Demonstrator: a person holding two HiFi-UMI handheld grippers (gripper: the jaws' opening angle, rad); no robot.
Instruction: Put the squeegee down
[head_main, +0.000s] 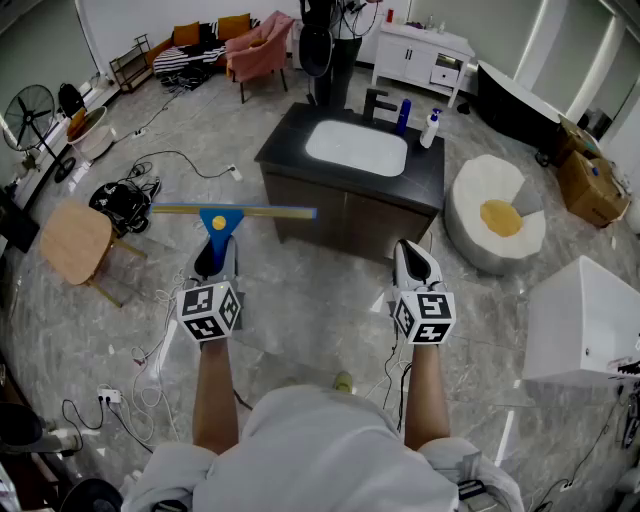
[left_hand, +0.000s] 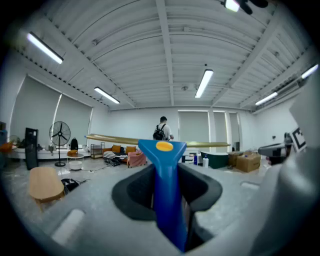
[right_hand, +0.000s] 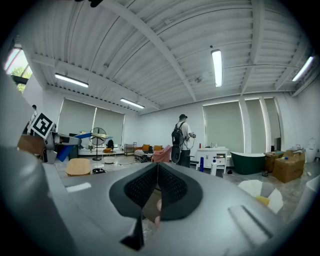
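A squeegee with a blue handle (head_main: 217, 226) and a long yellow-edged blade (head_main: 235, 211) is held level in the air, in front of a dark vanity. My left gripper (head_main: 214, 252) is shut on the handle. In the left gripper view the blue handle (left_hand: 165, 175) runs up between the dark pads to the blade (left_hand: 110, 139). My right gripper (head_main: 415, 262) hovers level to the right, shut with nothing in it; its pads (right_hand: 172, 187) meet at the tip. The squeegee (right_hand: 67, 141) shows far left in the right gripper view.
The black-topped vanity (head_main: 420, 185) with a white sink stands just ahead and bears a blue bottle (head_main: 402, 116) and a white bottle (head_main: 431, 128). A person (head_main: 330, 45) stands behind it. There is a white pouf (head_main: 480, 185) and a white box (head_main: 585, 320) on the right, and a round wooden table (head_main: 75, 243) and floor cables on the left.
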